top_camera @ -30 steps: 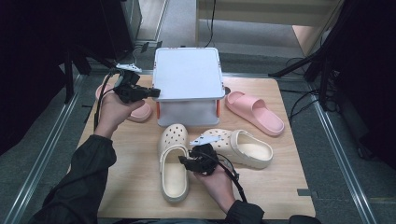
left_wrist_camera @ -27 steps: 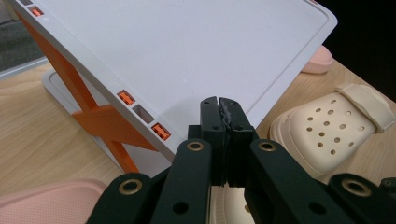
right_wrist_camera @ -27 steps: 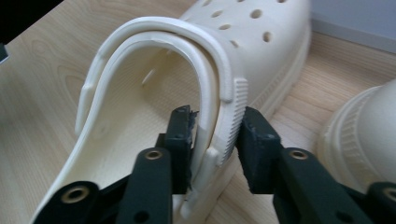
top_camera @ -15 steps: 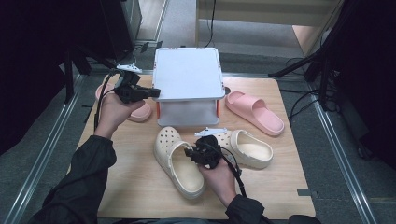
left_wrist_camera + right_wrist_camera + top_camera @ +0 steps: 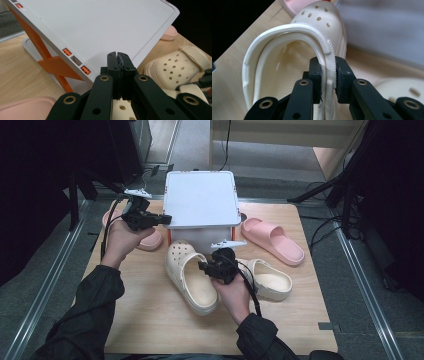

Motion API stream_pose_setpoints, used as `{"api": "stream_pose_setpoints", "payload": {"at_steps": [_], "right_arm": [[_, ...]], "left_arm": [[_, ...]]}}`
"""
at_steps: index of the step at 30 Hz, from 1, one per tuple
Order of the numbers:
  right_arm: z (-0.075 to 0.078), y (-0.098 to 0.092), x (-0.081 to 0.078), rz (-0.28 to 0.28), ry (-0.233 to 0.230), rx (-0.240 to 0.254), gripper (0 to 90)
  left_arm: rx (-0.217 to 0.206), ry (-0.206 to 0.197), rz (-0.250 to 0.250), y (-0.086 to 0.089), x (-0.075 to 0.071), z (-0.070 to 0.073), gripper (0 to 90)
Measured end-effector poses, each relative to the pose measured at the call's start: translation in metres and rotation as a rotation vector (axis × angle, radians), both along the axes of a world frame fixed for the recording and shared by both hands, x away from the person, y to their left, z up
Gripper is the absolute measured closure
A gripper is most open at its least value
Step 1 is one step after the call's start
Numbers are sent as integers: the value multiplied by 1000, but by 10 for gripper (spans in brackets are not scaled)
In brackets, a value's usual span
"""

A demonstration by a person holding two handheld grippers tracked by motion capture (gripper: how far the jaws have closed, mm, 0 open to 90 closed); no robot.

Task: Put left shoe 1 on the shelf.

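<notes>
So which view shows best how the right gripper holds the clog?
The right gripper view: its fingers pinch the clog at its side wall. The high view shows the right gripper on the clog's rim, grip hidden. The left gripper view shows another clog's toe.

This looks like a lab or studio set up for recording rather than a home. A bare wooden tabletop (image 5: 150, 320) sits on a grey carpeted floor (image 5: 380, 320) between metal rails (image 5: 50, 285), with black stands (image 5: 345, 190) and loose cables (image 5: 325, 227) around it. The surroundings are dark, and footwear is laid out on the tabletop like test props.
</notes>
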State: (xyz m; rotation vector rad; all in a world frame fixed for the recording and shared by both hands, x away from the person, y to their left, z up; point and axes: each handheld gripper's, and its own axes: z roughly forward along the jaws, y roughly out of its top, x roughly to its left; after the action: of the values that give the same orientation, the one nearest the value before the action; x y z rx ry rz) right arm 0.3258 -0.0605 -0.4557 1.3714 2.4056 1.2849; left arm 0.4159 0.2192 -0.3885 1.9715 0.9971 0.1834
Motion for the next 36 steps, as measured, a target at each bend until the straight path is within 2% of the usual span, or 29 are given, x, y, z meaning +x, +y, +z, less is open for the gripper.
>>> {"api": "stream_pose_setpoints", "payload": {"at_steps": [1,2,5,6,7,8,13,17,20,23,26,29,34,35,36], "right_arm": [[2,2,8,-16,-9,0,791],[2,2,8,-16,-9,0,791],[0,6,25,-54,-11,-5,789],[0,6,25,-54,-11,-5,789],[-1,7,33,-74,-12,-12,789],[-1,7,33,-74,-12,-12,789],[-5,10,53,-133,-9,-13,787],[-8,15,62,-151,-7,-35,786],[-10,16,66,-169,7,-31,786],[-14,21,70,-182,-12,-51,781],[-16,24,72,-183,-17,-52,778],[-19,30,71,-163,-18,-78,771],[-21,30,69,-144,-16,-65,755],[-21,29,69,-118,-15,-58,739],[-21,29,69,-118,-15,-58,739]], "left_arm": [[0,0,0,0,0,0,890],[0,0,0,0,0,0,890],[-3,-1,-1,0,0,0,890],[-3,-1,-1,0,0,0,890],[-4,0,-3,1,0,0,890],[-4,0,-3,1,0,0,890],[-5,1,-2,1,0,0,890],[-2,-3,-2,0,0,0,890],[-3,-4,-2,0,0,0,890],[-3,-5,-3,0,0,-1,890],[-1,-6,-2,0,0,0,890],[-3,-7,-3,0,0,-1,890],[-4,-7,-3,0,0,-1,890],[-3,-9,-6,1,0,-1,890],[-3,-9,-6,1,0,-1,890]]}}
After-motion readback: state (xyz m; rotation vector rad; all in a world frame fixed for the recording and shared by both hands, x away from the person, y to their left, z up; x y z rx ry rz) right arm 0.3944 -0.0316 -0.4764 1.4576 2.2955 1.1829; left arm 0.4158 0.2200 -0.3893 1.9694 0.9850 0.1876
